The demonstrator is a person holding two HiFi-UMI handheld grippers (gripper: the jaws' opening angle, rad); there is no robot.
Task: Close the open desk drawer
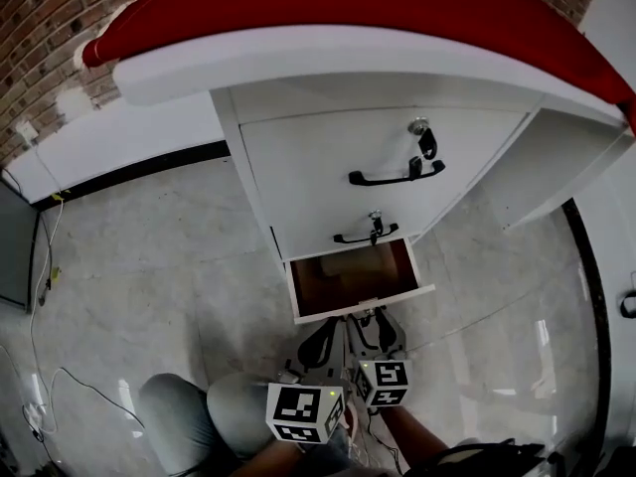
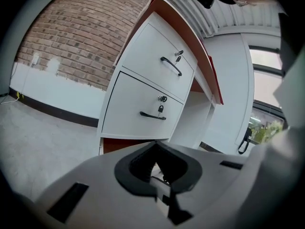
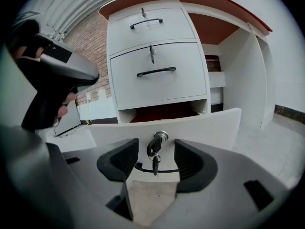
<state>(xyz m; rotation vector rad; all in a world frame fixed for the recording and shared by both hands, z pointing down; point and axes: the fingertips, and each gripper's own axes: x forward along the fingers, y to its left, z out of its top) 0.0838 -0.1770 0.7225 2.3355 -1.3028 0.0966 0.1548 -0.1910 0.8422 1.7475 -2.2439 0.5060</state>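
The white desk has three stacked drawers, and the bottom drawer [image 1: 360, 308] is pulled out, showing its brown inside [image 1: 350, 276]. In the right gripper view its white front panel [image 3: 209, 125] fills the middle, with a lock and hanging key [image 3: 155, 151] above a black handle [image 3: 164, 170]. My right gripper [image 3: 155, 159] is open; its black pads [image 3: 121, 159] stand either side of the key without touching it. My left gripper [image 2: 155, 151] is shut with nothing in it, just left of the right gripper [image 1: 376, 328] and before the drawer front. The drawer's inside [image 2: 119, 144] shows over its jaws.
Above the open drawer sit two closed drawers with black handles [image 1: 397, 175] and keys in their locks. The desk top has a red edge [image 1: 298, 8]. A brick wall [image 1: 60, 18] and cables [image 1: 45, 266] lie to the left. The person's knees [image 1: 199, 410] are below the grippers.
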